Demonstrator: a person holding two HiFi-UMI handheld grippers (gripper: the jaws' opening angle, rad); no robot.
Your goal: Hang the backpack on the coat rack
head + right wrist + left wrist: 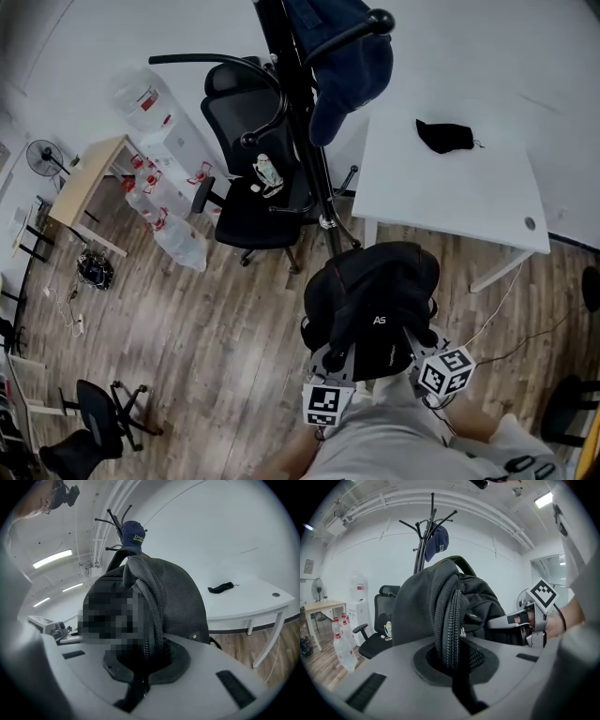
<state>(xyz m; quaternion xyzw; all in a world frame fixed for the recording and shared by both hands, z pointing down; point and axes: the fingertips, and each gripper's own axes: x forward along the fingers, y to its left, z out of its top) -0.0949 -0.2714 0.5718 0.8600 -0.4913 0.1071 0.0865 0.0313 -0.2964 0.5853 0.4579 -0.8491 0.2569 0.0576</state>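
Observation:
A black backpack (375, 300) hangs in the air between my two grippers, just in front of the person. My left gripper (339, 358) is shut on its padded, zippered edge (449, 620). My right gripper (419, 345) is shut on the backpack's other side (154, 606). The black coat rack (298, 103) stands beyond the backpack, its foot close behind it. A dark blue cap (349, 66) hangs on one of its hooks; the cap (437, 540) and the hooks (108, 515) also show above the backpack in both gripper views.
A black office chair (251, 178) with a small item on its seat stands left of the rack. A white table (450, 178) with a black cloth (444, 136) is to the right. Water bottles (159, 202) and a wooden desk (89, 178) stand further left.

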